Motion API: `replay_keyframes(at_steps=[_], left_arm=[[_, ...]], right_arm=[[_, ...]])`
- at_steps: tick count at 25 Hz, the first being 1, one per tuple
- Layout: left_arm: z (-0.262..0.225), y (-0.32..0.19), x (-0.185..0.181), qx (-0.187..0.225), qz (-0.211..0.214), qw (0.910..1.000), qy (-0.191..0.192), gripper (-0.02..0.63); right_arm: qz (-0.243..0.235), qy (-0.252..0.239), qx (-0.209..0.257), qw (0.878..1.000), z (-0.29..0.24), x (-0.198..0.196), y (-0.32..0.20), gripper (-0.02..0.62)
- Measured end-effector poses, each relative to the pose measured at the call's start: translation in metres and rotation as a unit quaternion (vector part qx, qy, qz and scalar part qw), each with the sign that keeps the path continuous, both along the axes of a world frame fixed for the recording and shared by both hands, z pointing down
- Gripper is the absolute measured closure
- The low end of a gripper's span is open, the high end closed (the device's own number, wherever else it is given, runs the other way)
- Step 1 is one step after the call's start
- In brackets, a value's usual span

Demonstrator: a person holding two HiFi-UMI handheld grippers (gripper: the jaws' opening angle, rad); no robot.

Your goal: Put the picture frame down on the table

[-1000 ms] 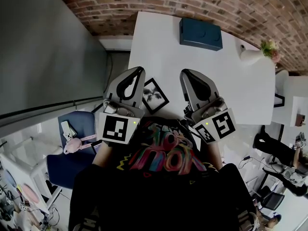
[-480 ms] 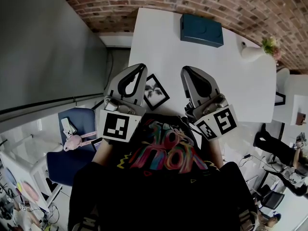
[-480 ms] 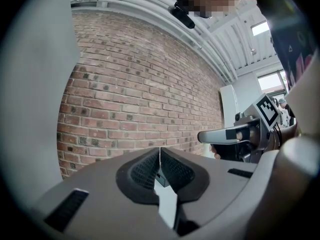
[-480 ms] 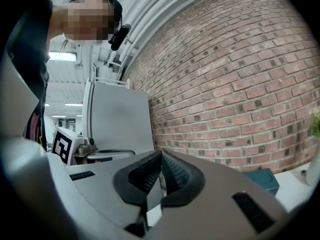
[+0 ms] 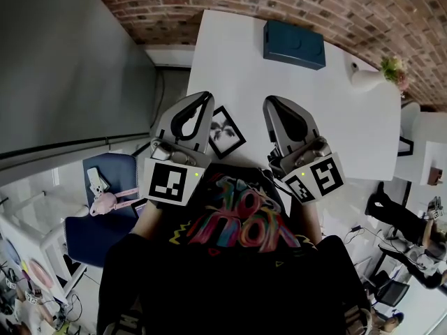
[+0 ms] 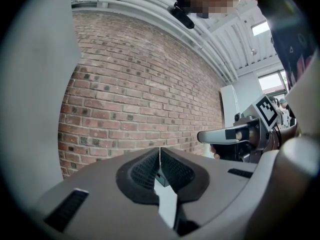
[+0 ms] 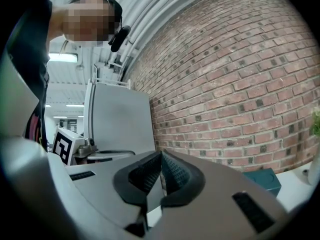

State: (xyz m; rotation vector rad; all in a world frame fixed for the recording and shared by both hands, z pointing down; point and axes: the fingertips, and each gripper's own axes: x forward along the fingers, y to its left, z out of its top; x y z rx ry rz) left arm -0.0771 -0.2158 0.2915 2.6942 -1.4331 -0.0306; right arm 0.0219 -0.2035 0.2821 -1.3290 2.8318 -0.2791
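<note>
White table (image 5: 335, 117) carries the picture frame (image 5: 225, 132), which seems to lie face up and turned cornerwise, on the near part of the top between the two grippers. It is just beside the left gripper (image 5: 203, 99) and clear of the right gripper (image 5: 269, 102). Both hover above the table with jaws pressed together and nothing in them (each gripper's own view shows the pads meeting at the tips). Judging by this, the frame is already down.

Risk: the frame sits close under the left gripper, so a careless sideways or downward swing could knock it, slide it toward the near edge or tip it off. Blue box (image 5: 293, 44) and vase (image 5: 364, 79) at the far side are well apart, no threat.

Hard to read:
- the table's near edge is covered by the person's body and the grippers, so the frame's margin from the edge is unknown
- a small dark bit shows below the left tips in the left gripper view; I can't tell what it is
- neither gripper view shows the frame clearly
</note>
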Motion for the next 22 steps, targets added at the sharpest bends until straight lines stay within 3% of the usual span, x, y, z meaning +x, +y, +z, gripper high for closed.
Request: replay_keyframes(at_steps=[22], left_arm=[[-0.0017, -0.0035, 0.0099, 0.017, 0.052, 0.9983, -0.018, 0.577]], right_arm=[[-0.004, 0.000, -0.008, 1.000, 0.0054, -0.0013, -0.0039, 0.577]])
